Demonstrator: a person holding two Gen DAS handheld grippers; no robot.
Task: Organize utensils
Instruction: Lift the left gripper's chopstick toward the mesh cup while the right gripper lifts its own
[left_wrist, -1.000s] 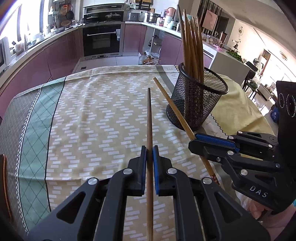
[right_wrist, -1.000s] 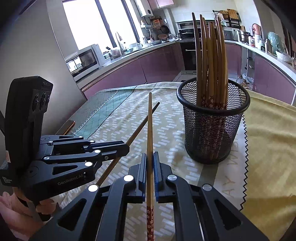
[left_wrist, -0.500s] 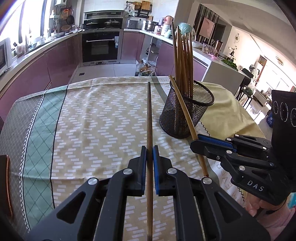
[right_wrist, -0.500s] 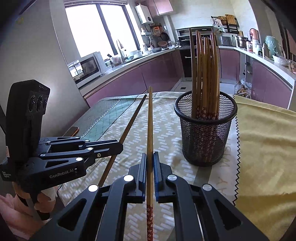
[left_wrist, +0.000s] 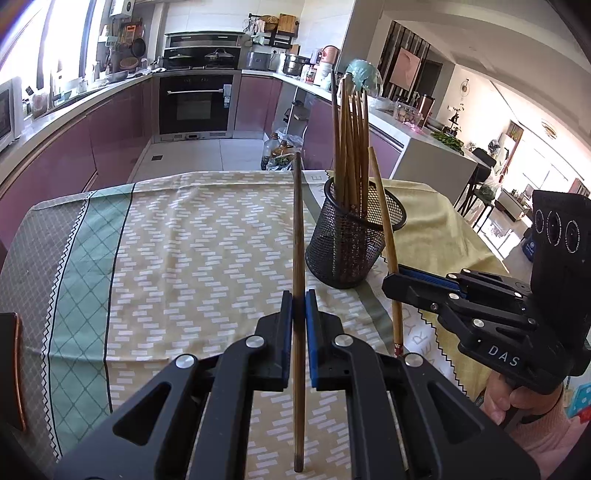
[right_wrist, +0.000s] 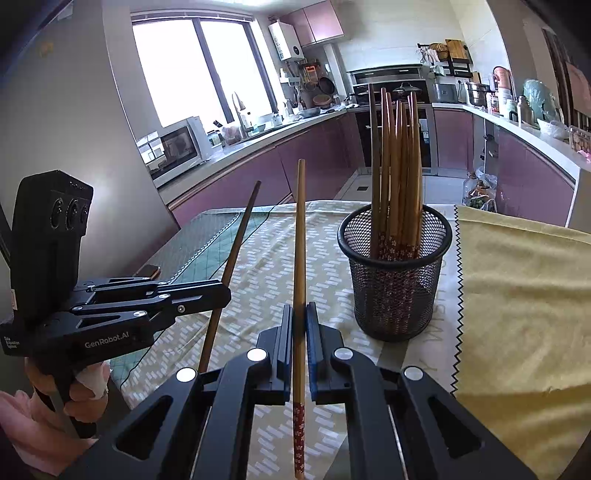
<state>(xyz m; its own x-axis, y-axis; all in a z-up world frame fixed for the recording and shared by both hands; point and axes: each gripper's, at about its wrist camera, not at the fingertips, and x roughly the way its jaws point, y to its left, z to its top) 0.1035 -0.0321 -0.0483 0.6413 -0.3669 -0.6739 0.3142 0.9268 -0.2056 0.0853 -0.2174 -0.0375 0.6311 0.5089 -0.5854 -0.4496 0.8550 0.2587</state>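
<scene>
My left gripper (left_wrist: 298, 306) is shut on a dark brown chopstick (left_wrist: 298, 229) that points forward over the table. My right gripper (right_wrist: 299, 317) is shut on a lighter chopstick (right_wrist: 300, 240) with a red patterned end. A black mesh holder (left_wrist: 351, 240) with several chopsticks standing in it sits on the table, ahead and right of the left gripper; in the right wrist view the holder (right_wrist: 397, 273) is ahead and to the right. The right gripper (left_wrist: 397, 278) shows at the right of the left wrist view, the left gripper (right_wrist: 221, 295) at the left of the right wrist view.
A patterned tablecloth (left_wrist: 184, 240) covers the table, with a yellow cloth (right_wrist: 517, 295) on its right side. A phone (right_wrist: 149, 271) lies near the left edge. Kitchen counters and an oven (left_wrist: 197, 103) stand beyond the table.
Both grippers have pulled back and risen with their chopsticks. The holder now looks smaller and farther away, and both chopsticks tilt up more.
</scene>
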